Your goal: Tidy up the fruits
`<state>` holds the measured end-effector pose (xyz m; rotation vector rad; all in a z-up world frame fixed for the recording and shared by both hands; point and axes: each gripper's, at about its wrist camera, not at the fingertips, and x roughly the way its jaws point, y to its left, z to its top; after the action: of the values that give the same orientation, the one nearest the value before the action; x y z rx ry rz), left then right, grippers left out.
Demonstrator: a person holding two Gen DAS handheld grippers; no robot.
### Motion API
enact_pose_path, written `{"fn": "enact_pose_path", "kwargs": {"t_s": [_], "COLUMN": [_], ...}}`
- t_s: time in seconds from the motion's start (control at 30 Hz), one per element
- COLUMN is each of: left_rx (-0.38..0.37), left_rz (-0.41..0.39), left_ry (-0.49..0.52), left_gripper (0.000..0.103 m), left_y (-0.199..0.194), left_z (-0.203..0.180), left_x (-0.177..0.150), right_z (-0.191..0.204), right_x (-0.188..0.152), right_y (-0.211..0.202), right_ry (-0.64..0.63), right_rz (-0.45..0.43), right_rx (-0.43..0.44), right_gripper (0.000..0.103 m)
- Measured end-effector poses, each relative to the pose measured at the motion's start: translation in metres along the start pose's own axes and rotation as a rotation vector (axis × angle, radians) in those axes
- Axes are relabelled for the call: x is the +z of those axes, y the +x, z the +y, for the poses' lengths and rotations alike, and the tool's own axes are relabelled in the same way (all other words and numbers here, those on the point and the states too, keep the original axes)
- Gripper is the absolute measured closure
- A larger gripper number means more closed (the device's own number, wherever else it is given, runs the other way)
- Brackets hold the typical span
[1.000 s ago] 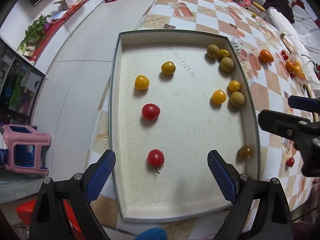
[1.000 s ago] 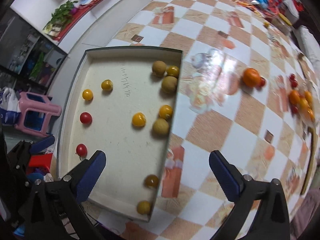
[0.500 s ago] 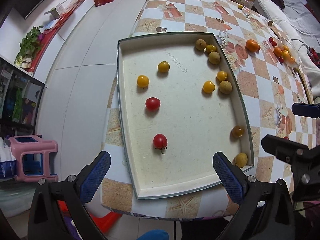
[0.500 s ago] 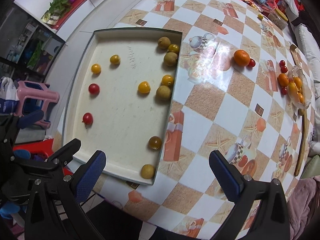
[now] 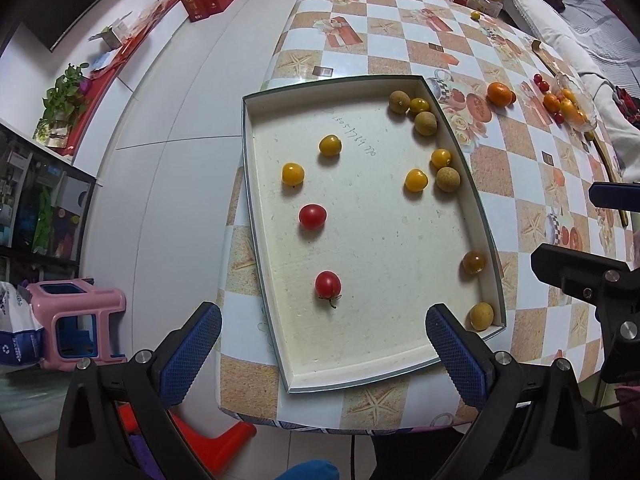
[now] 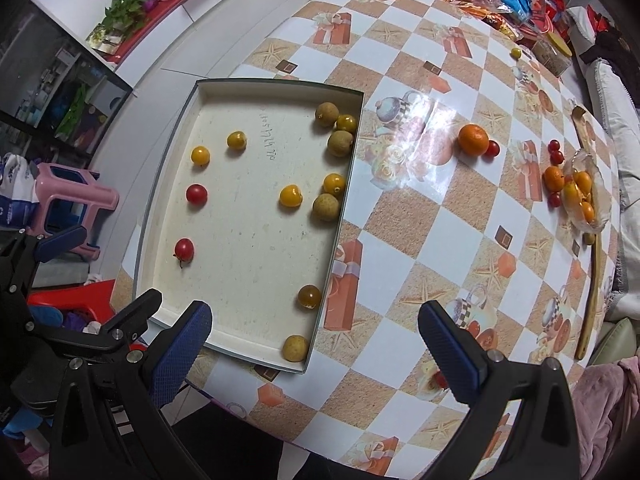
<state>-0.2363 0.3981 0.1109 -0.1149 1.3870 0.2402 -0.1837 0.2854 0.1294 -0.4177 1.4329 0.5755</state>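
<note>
Left wrist view: my left claw (image 5: 324,354) is wide open, holding nothing, hanging over the near end of the tray (image 5: 256,200). Right claw (image 6: 316,344) is wide open and empty too, over the tray's near right corner and the bench (image 6: 400,248).

Fruit in the tray is loose: two red tomatoes (image 5: 328,284) on the left, yellow ones (image 5: 293,173) beyond them, brown round fruits (image 5: 448,178) along the right wall. More sits out on the bench: an orange (image 6: 473,139) touching a small red tomato, and a heap on a clear dish (image 6: 596,220) at the far right.

Can't tell whether sorting is midway or wrapping up; the scene fits both.

For any pick: come straight down, fingers either side of one fruit, close gently since tomatoes bruise and roll. Fruits against the wall leave little finger room, so approach those with fingers parallel to the wall.
</note>
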Motion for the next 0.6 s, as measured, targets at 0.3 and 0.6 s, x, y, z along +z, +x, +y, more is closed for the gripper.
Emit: {"fn": "enact_pose_path", "kwargs": {"t_s": [0.3,0.6], "left_rx": [0.011,0.019], "left_rz": [-0.001,0.008], "left_ry": [-0.004,0.006], "left_gripper": [0.000,0.000], "left_y": [-0.0008,0.0005], "left_z": [0.0021,-0.0010], "left_x": [0.0015,0.0022], "right_z": [0.0051,0.0062], "right_x": [0.0000,0.0011], "right_y": [0.0010,0.0026], "right_ry": [-0.010,-0.010], "right_rz": [0.002,0.005], "right_rx": [0.006,0.016], "right_gripper": [0.000,0.000]}}
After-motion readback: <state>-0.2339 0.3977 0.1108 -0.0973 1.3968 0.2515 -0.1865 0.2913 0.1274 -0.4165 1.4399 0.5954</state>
